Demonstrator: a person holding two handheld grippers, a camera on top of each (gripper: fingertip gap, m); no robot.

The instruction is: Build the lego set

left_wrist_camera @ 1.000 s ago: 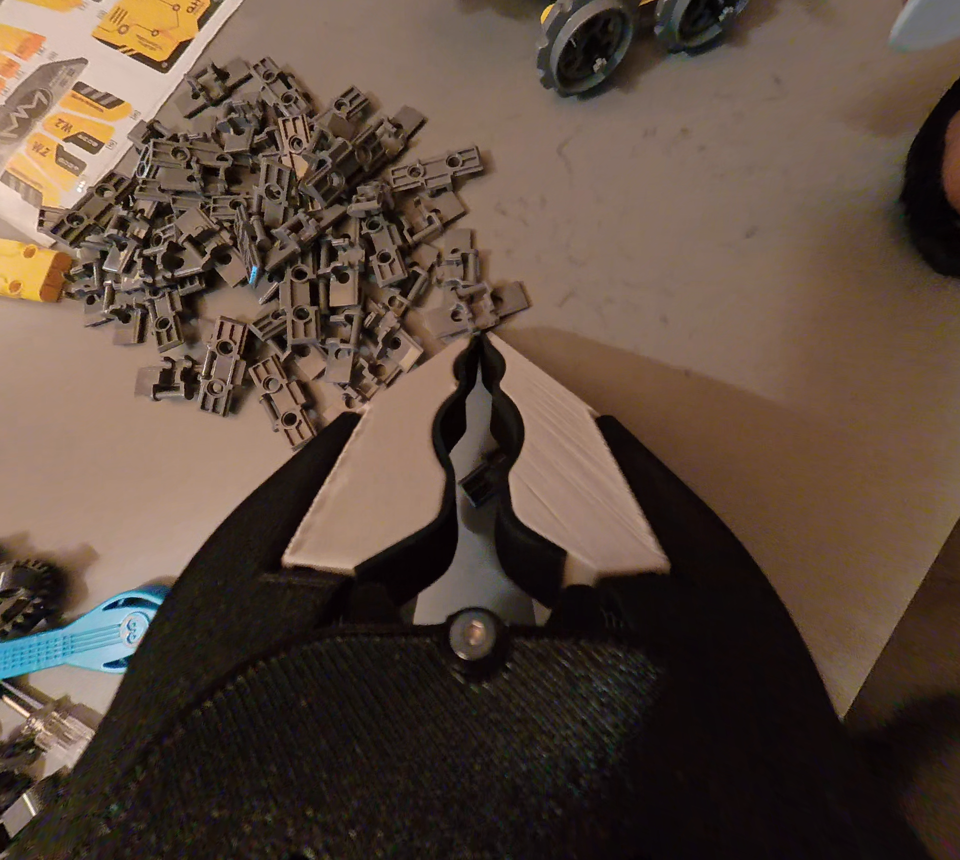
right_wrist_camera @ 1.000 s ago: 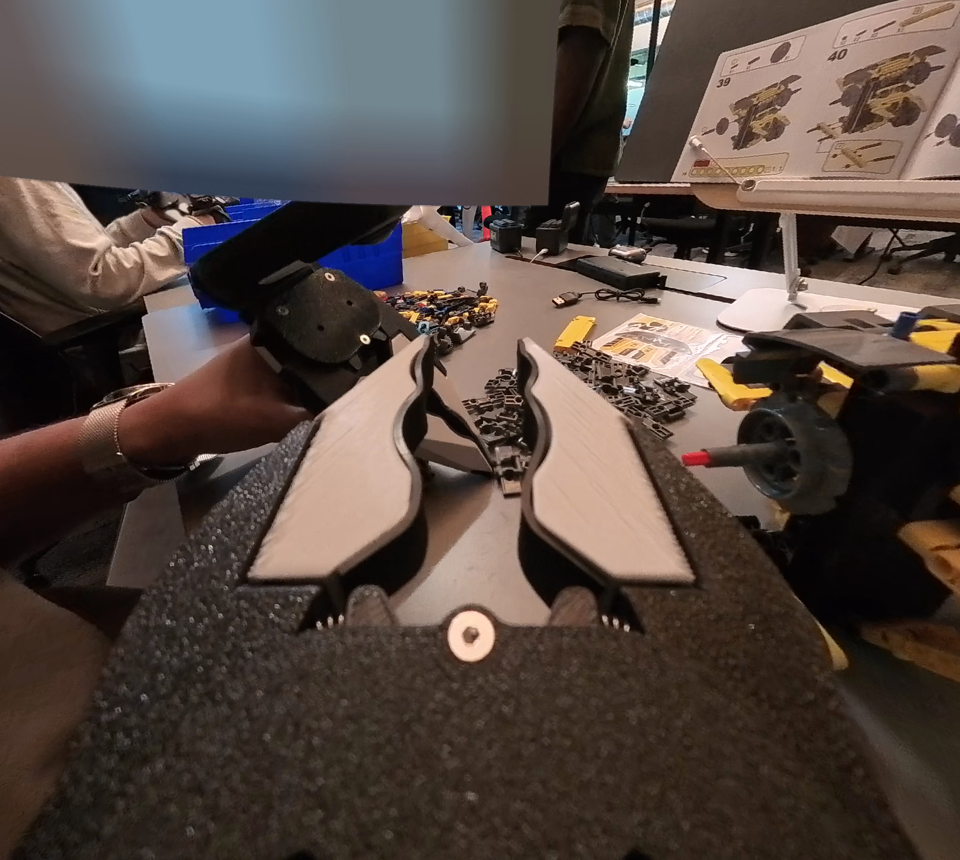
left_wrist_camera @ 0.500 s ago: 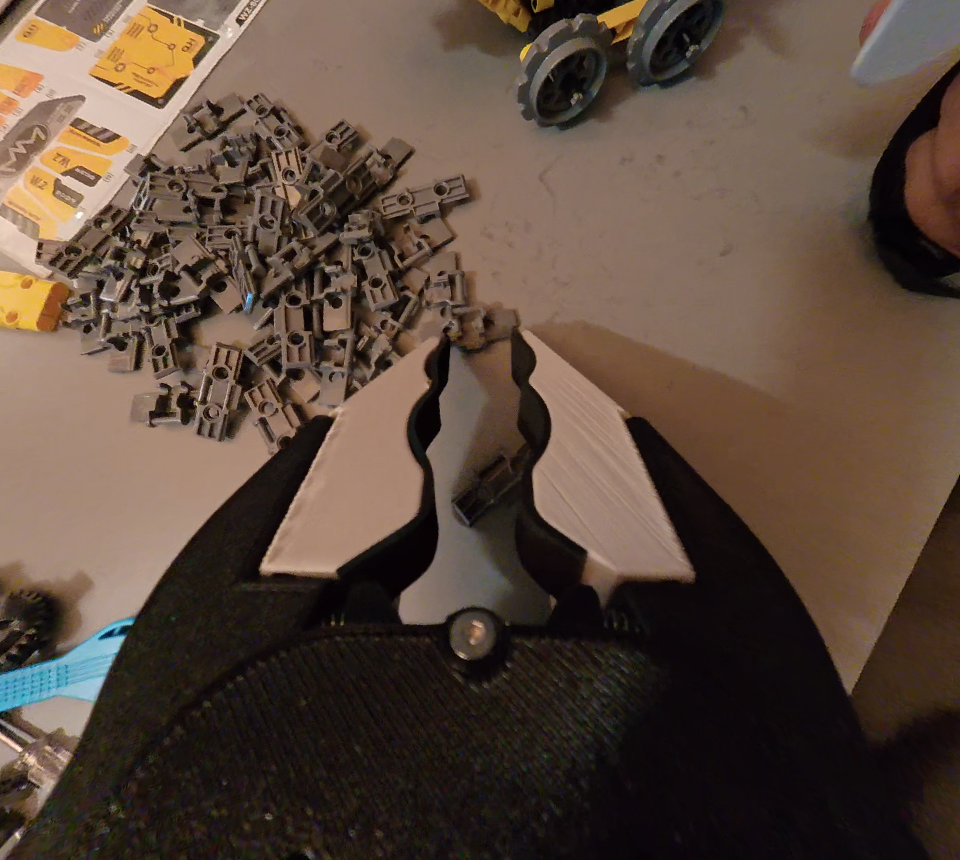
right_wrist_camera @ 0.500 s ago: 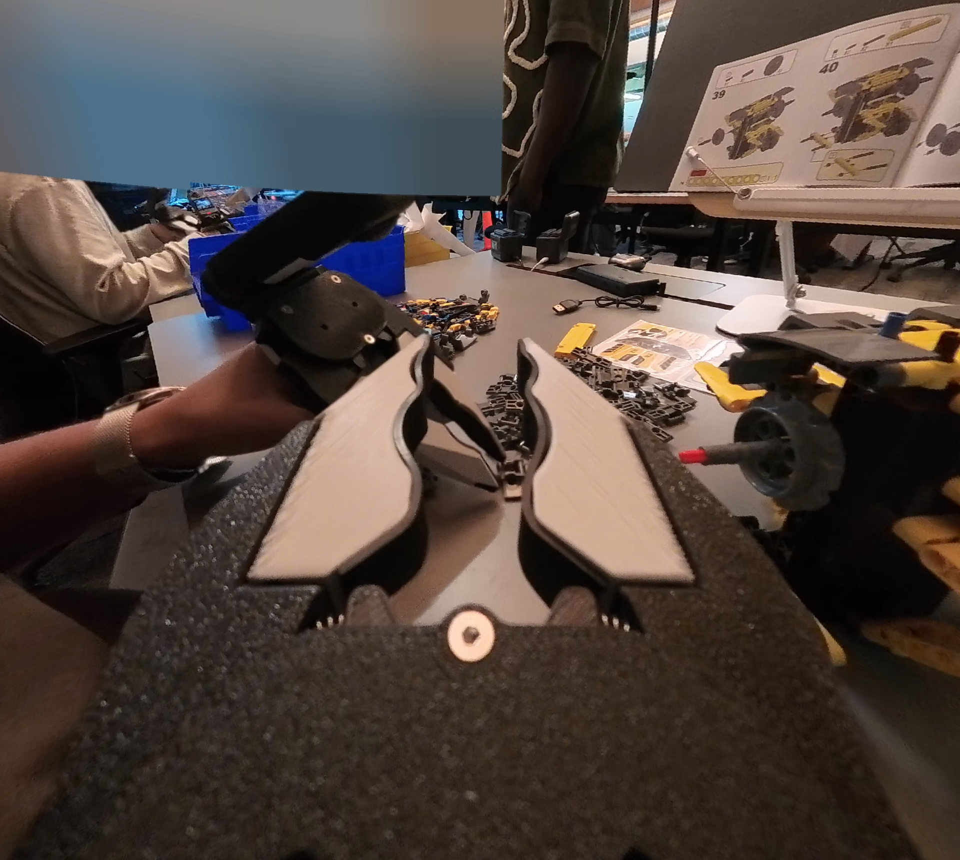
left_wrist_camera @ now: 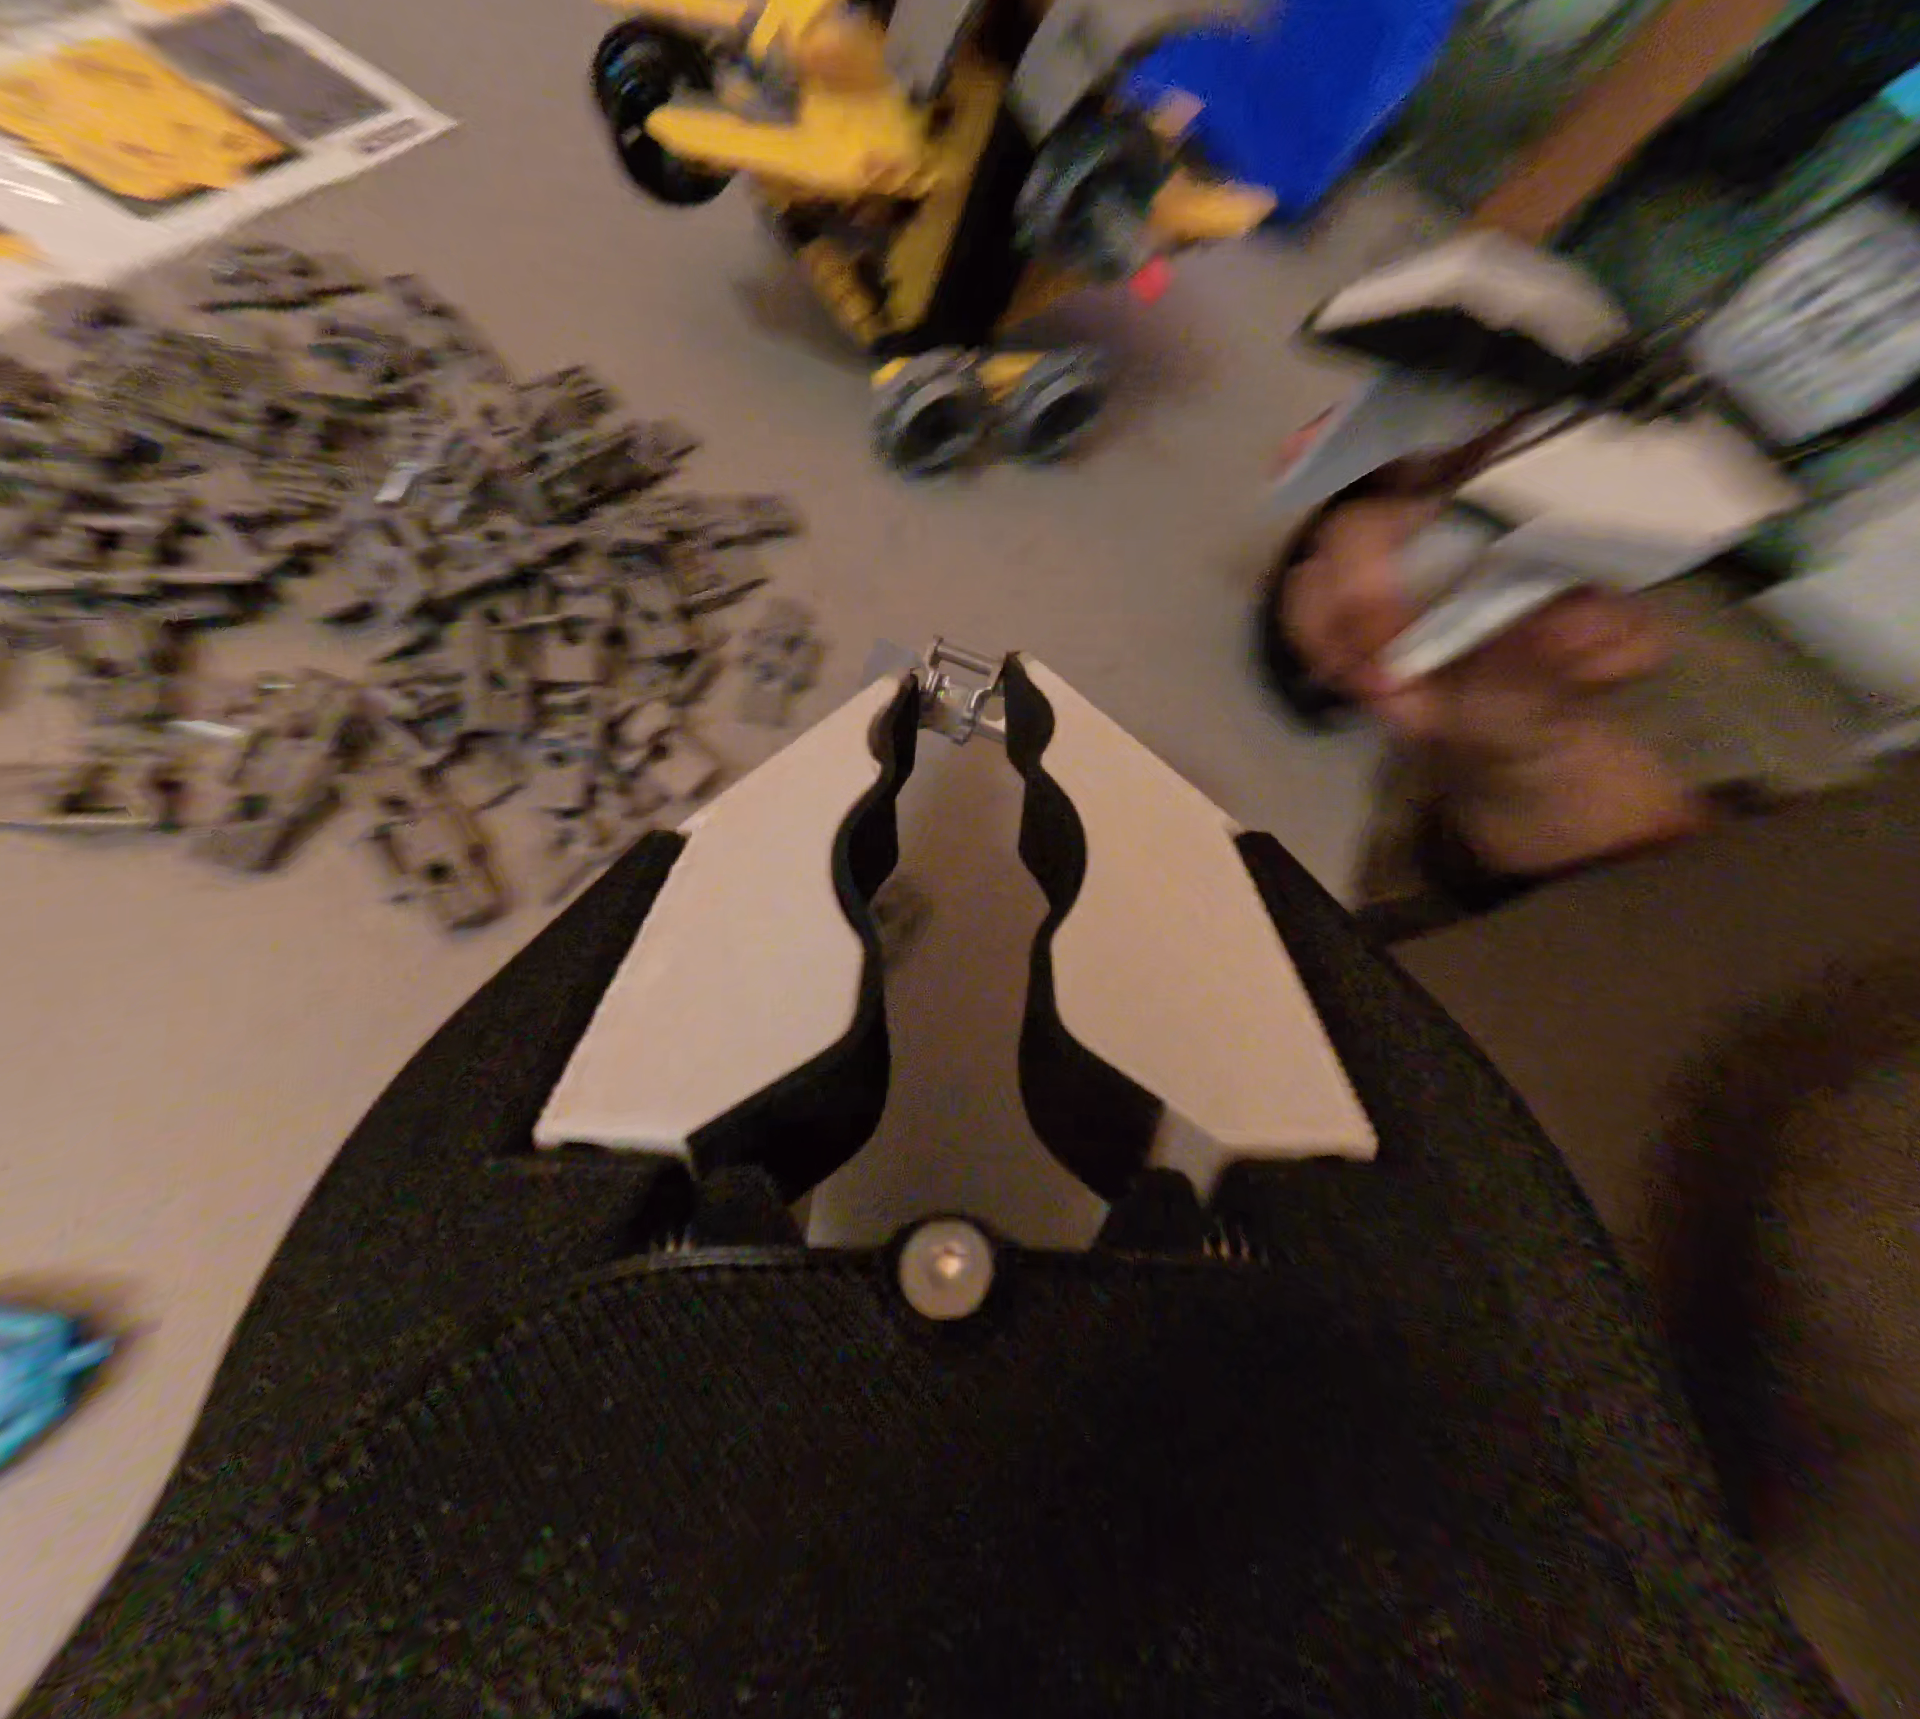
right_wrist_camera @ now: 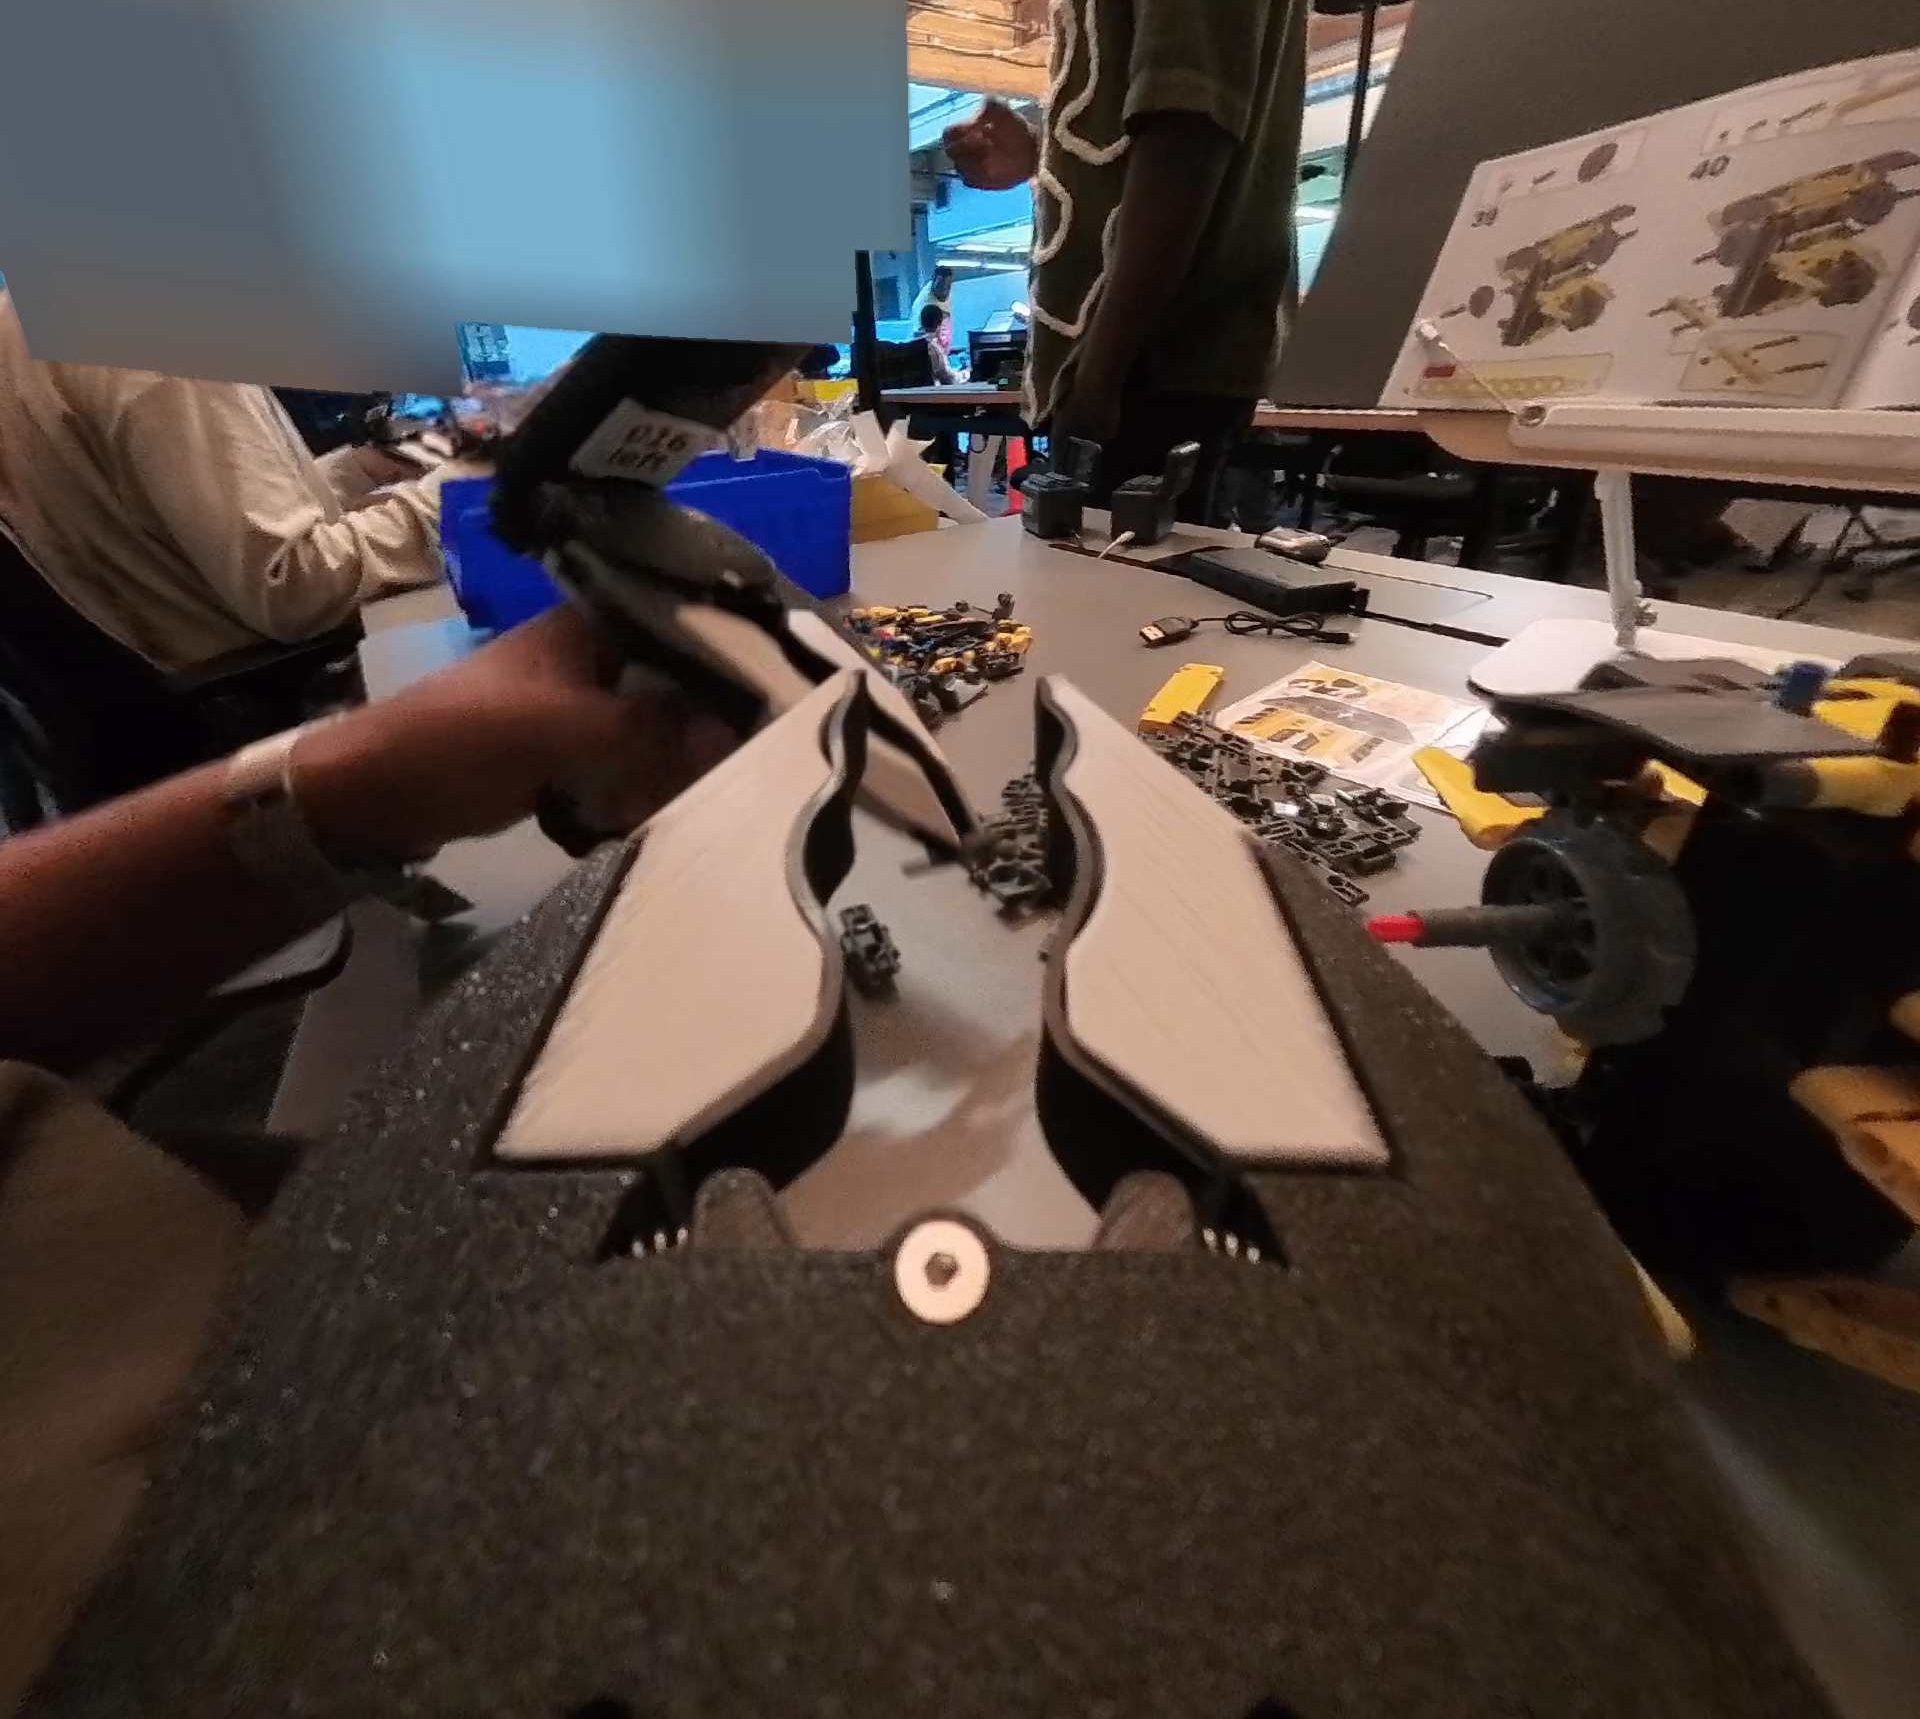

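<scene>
Jaws of left gripper (left_wrist_camera: 961, 701), parted before, now pinch small grey piece (left_wrist_camera: 961, 699); right gripper (right_wrist_camera: 948, 739) stays wide.

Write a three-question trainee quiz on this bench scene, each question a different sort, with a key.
1. True or false: the left tongs pinch a small grey piece at their tips.
2. Multiple choice: the right tongs are A) open and empty, B) shut on a wheel, C) shut on paper.
3. Fill in: the pile of grey pieces lies on the table beside a yellow and black ____ model.

Key: 1 true; 2 A; 3 vehicle.
</scene>
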